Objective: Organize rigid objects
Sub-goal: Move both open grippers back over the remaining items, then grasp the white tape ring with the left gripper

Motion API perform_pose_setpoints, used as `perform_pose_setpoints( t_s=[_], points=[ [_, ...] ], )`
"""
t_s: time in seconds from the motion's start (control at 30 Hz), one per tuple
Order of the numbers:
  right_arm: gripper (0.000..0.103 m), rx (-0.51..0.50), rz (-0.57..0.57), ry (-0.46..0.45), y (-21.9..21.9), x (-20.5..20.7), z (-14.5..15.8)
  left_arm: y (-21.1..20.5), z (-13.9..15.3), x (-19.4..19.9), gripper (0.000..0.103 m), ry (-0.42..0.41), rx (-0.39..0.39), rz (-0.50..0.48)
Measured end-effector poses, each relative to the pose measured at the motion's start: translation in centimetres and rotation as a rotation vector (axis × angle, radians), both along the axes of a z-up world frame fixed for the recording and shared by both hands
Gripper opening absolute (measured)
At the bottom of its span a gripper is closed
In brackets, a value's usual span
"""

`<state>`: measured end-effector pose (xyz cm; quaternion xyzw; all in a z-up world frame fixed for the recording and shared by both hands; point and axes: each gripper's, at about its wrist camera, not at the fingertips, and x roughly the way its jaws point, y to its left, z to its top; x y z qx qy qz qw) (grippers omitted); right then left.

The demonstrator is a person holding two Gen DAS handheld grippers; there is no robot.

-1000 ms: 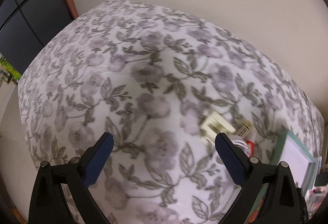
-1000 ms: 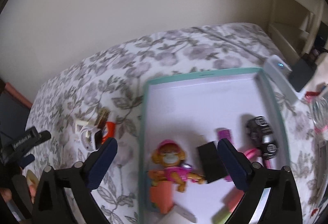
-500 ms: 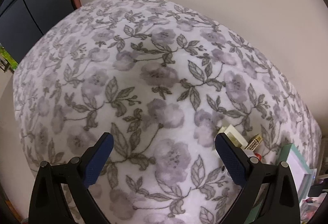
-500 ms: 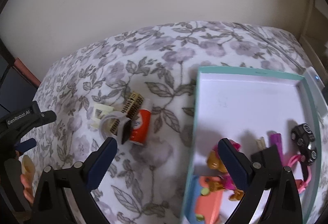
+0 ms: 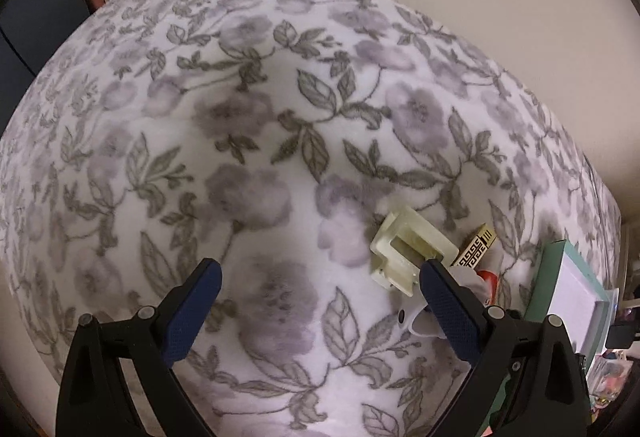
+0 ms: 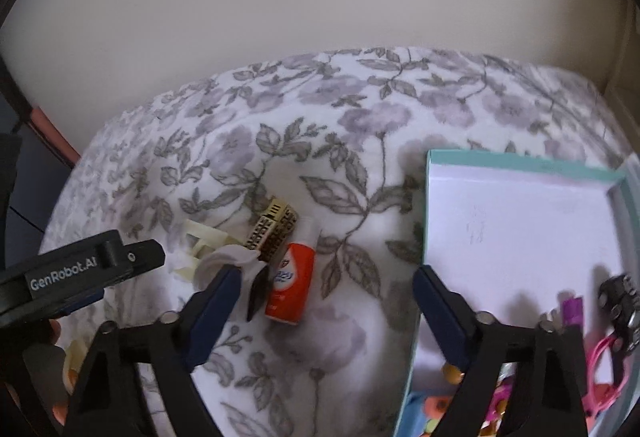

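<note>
On the flowered bedcover [image 5: 256, 141] lies a small pile. It holds a cream plastic piece [image 5: 408, 249], a gold patterned box [image 6: 274, 229], an orange-and-white bottle [image 6: 290, 281] and a white band with a dark face [image 6: 228, 257]. My left gripper [image 5: 318, 273] is open over bare cover, its right finger beside the cream piece. My right gripper [image 6: 327, 279] hovers over the pile with its jaws closing. The bottle lies between them near the left finger, and no pad presses on it. The left gripper's black housing [image 6: 80, 271] shows at the left.
A teal-rimmed white tray [image 6: 520, 161] lies to the right of the pile. It holds a black toy car [image 6: 618, 297], a purple piece [image 6: 572, 311], a pink cord and bright toys at its near end. A plain wall runs behind the bed.
The right gripper has swung left from over the tray to over the pile, and its jaws have narrowed. The left gripper has sunk towards the cover, so the cream piece looms larger.
</note>
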<state>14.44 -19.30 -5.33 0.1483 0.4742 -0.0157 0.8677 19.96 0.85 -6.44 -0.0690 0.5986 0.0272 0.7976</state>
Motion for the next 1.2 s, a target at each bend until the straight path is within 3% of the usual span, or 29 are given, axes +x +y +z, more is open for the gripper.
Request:
perform_pose_setpoints(
  t_s=[0.17,0.3,0.6,0.87,0.97,1.2],
  points=[
    [0.075,0.026,-0.008,-0.012,-0.8,-0.1,0.1,-0.4,-0.4,0.1,0.099,0.001,-0.009,-0.016],
    [0.075,0.053,-0.043,-0.025,-1.8,-0.5,0.6,-1.5,-0.6,0.0,0.099,0.006,-0.009,-0.050],
    [0.071,0.087,-0.082,-0.033,-2.9,-0.8,0.7,-2.8,-0.3,-0.5,0.078,0.000,-0.009,-0.115],
    [0.071,0.097,-0.091,-0.030,-3.1,-0.9,0.8,-4.3,0.5,-0.9,0.076,-0.015,-0.003,-0.203],
    [0.071,0.098,-0.091,-0.031,-3.1,-0.9,0.8,-4.6,0.7,-0.9,0.070,-0.012,-0.009,-0.219],
    [0.071,0.110,-0.090,-0.029,-3.1,-0.9,0.8,-4.9,0.6,-1.0,0.067,-0.013,-0.006,-0.237]
  ],
)
